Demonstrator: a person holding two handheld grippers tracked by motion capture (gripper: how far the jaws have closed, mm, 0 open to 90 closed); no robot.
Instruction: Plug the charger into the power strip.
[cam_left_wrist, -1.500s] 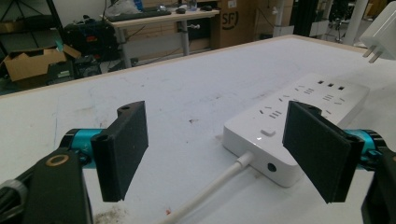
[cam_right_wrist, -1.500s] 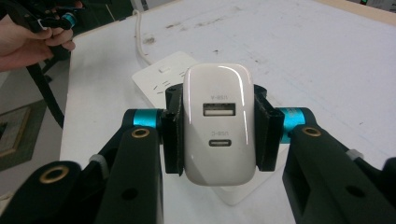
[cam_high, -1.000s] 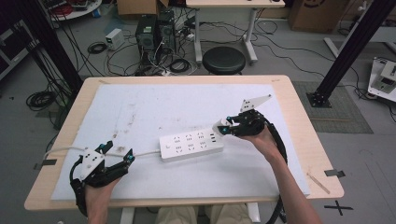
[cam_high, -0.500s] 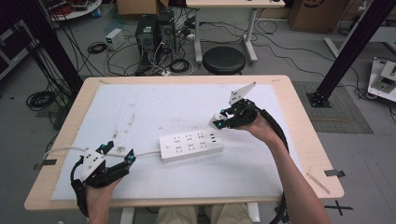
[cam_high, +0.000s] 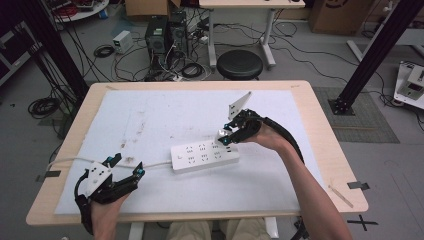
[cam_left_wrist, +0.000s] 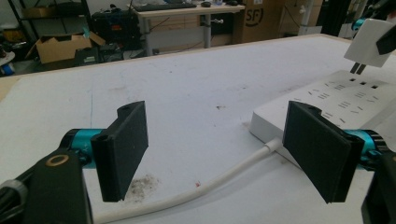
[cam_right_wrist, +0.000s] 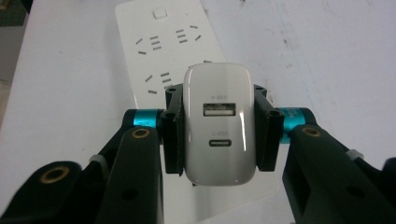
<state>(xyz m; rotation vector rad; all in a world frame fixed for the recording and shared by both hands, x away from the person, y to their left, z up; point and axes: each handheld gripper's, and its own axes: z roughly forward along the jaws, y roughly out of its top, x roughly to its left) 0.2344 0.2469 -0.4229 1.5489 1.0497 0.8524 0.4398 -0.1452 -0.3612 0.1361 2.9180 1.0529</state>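
A white power strip lies flat near the middle of the white mat, its cord running left. My right gripper is shut on a white USB charger, held just above the strip's right end with its prongs pointing down at the sockets. The charger hangs close over the strip without touching it, as far as I can tell. My left gripper stands open near the front left of the table, its jaws either side of the cord, holding nothing.
The white mat covers most of the wooden table. A black stool, computer towers and tangled cables stand on the floor beyond the far edge. Black frame posts rise at the right.
My right gripper has carried the charger from the table's right side leftward and down over the strip's right end. The left gripper has stayed put and open.
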